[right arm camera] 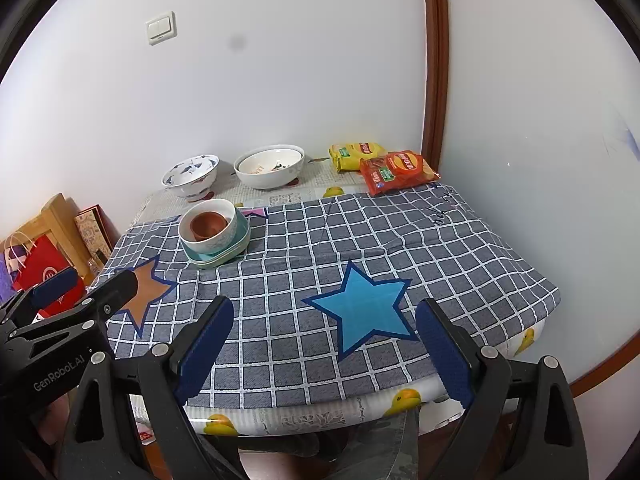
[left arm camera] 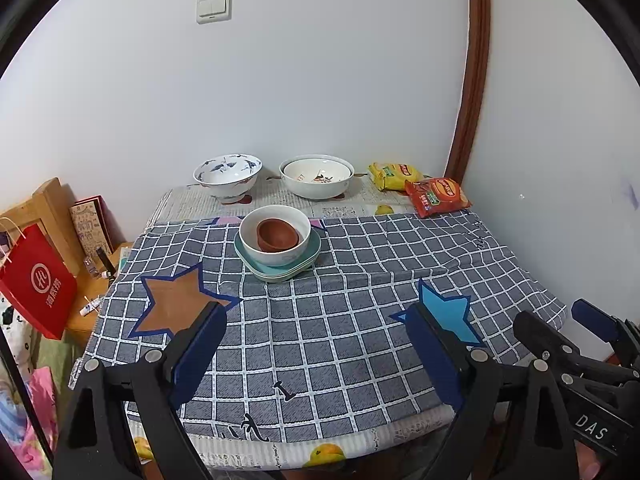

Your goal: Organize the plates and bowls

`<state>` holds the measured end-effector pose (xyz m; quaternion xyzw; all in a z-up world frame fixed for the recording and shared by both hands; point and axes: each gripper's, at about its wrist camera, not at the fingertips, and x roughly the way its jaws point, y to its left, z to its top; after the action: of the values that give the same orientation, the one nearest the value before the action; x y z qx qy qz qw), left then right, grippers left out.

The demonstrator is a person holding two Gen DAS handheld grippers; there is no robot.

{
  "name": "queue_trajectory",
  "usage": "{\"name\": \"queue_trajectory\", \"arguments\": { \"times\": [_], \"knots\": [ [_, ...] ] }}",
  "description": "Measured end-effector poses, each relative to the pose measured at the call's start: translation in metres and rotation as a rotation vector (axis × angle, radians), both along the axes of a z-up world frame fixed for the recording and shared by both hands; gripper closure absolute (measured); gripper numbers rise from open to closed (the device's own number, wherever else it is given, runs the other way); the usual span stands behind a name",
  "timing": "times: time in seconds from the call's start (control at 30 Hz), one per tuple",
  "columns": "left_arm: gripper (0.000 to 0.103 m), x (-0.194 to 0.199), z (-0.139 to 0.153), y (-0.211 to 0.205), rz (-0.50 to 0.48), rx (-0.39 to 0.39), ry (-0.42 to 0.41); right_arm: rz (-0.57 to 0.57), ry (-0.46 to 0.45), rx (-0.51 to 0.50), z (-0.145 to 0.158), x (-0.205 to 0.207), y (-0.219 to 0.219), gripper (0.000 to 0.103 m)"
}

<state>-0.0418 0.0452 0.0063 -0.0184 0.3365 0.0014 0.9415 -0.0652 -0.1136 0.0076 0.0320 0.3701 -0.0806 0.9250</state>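
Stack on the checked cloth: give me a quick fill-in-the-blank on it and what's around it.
1. The brown bowl sits inside the ____ bowl.
2. That bowl rests on green ____.
3. The chip bags lie at the table's far ____ corner.
4. Both the left gripper and right gripper are ____.

Missing: white; plates; right; open

A grey tablecloth (right arm camera: 360,240) with a white grid carries a blue star (right arm camera: 364,308) and a brown star (right arm camera: 148,288), both edged in navy. A terracotta-brown bowl (left arm camera: 278,234) sits in a white bowl (left arm camera: 275,236) on pale green plates (left arm camera: 280,266). Behind, a white bowl with blue birds (left arm camera: 227,174), a yellow snack bag (left arm camera: 390,176) and a red snack bag (left arm camera: 438,196)
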Motion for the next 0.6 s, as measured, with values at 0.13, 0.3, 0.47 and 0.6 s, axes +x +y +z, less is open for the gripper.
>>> {"name": "queue_trajectory", "arguments": {
  "times": [0.13,0.3,0.47,0.6],
  "knots": [
    [0.012,0.0005,-0.0003,0.0004,-0.002,0.003,0.000,0.002,0.000,0.001,-0.0004,0.0003,0.0003,0.011],
    [0.012,0.0000,-0.0009,0.0010,0.000,0.005,0.000,0.000,0.001,0.005,-0.0001,0.0000,0.0013,0.011],
    [0.012,0.0005,-0.0020,0.0017,0.001,0.008,0.004,-0.002,-0.006,0.007,0.0005,-0.0008,0.0005,0.011],
    [0.012,0.0010,-0.0027,0.0015,0.000,0.011,0.007,-0.002,-0.009,0.007,0.0010,-0.0023,-0.0003,0.011]
  ]
}}
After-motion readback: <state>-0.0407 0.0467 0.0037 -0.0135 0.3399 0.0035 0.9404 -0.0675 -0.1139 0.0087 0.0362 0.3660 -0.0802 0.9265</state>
